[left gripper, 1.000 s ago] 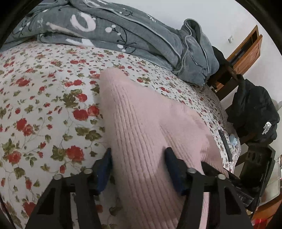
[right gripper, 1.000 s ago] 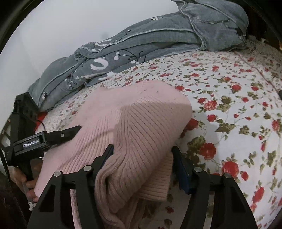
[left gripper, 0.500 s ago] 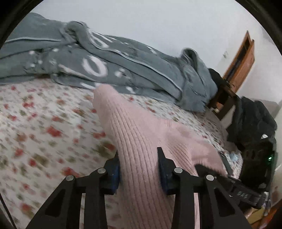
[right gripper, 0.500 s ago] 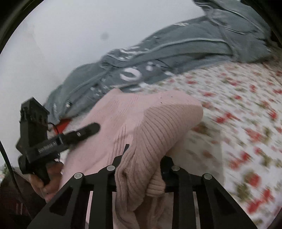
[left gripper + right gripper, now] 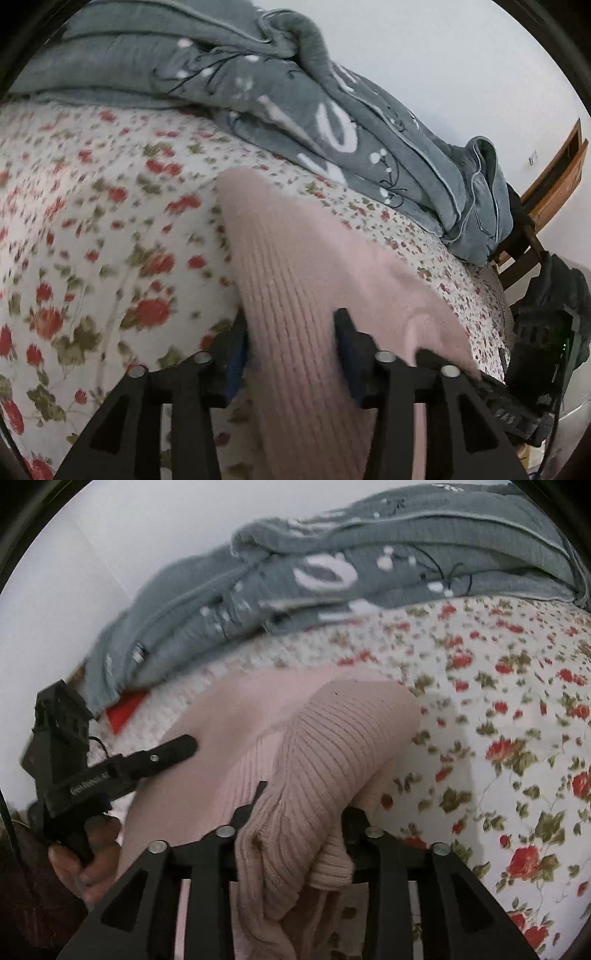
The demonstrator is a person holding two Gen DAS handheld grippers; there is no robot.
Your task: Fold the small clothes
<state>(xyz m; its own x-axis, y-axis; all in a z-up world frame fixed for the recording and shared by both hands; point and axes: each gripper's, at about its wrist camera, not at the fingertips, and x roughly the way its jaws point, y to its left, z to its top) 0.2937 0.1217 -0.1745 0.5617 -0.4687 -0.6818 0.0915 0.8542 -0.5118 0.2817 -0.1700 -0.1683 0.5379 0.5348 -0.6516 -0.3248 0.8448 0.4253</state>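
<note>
A pink ribbed knit sweater (image 5: 295,280) lies on the floral bedsheet (image 5: 92,221). My left gripper (image 5: 291,343) is shut on its near edge, the knit bunched between the fingers. In the right wrist view the sweater (image 5: 332,738) is partly folded over, and my right gripper (image 5: 295,812) is shut on a thick bunched fold of it. The left gripper (image 5: 173,749) shows there at the left, held by a hand, over the sweater's flat part. The right gripper's body (image 5: 517,406) shows at the lower right of the left wrist view.
A rumpled grey blanket (image 5: 295,92) lies along the far side of the bed against the white wall, also in the right wrist view (image 5: 332,572). A wooden headboard (image 5: 554,177) and a dark bag (image 5: 561,295) stand at the right. A red item (image 5: 123,712) peeks out under the blanket.
Both grippers closed from open onto the sweater, then moved with it forward over the bed; the views swing and blur.
</note>
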